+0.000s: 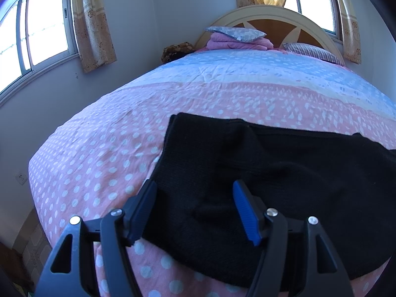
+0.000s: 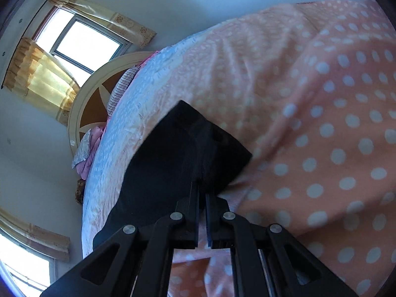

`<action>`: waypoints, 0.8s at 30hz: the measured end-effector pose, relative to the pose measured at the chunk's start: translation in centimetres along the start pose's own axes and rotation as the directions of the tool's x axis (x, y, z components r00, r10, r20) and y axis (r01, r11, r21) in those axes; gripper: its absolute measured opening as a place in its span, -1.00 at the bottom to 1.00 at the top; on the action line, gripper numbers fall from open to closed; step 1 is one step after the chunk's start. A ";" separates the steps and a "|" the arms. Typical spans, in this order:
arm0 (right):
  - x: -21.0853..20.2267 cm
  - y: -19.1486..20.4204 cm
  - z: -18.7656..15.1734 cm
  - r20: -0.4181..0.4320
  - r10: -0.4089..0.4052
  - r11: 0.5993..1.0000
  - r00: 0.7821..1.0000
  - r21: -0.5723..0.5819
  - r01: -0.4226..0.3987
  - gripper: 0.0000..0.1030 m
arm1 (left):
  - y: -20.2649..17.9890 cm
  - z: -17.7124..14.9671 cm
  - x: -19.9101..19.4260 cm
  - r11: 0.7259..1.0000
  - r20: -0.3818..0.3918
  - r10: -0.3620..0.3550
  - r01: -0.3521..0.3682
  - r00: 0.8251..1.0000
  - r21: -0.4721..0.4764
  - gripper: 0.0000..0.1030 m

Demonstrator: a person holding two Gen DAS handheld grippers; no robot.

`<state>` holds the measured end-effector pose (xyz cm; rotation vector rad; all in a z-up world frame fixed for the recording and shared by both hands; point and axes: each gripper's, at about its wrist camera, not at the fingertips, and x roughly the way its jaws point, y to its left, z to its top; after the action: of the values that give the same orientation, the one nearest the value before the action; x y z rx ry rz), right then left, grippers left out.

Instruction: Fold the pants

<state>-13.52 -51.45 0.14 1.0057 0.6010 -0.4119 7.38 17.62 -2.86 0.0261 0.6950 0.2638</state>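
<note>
Black pants [image 1: 272, 163] lie spread across the near part of the bed, on a pink dotted cover [image 1: 99, 148]. My left gripper [image 1: 195, 193] hangs over their left end. It is open, its blue-padded fingers [image 1: 243, 205] wide apart with only the flat cloth beneath them. In the right wrist view, which is rolled sideways, my right gripper [image 2: 201, 189] is shut on an edge of the pants [image 2: 173, 163]. The cloth rises from the cover [image 2: 321, 123] to the tips, and a squared corner of it sticks out beyond them.
At the far end stands a rounded headboard [image 1: 267, 17], with a folded pink blanket [image 1: 230, 43], a grey patterned pillow [image 1: 235, 33] and a striped pillow [image 1: 311, 52]. A wall with curtained windows [image 1: 47, 24] runs close along the bed's left side.
</note>
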 end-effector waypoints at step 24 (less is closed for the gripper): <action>3.4 6.9 1.5 0.017 -0.068 0.985 0.998 -0.160 0.070 -0.78 | -1.9 0.3 -8.4 0.963 0.018 -0.266 0.265 0.964 0.048 0.32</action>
<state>-6.46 -49.59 3.11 0.8301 0.6502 -0.4235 1.82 13.70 2.43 -0.0208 0.6721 -0.0103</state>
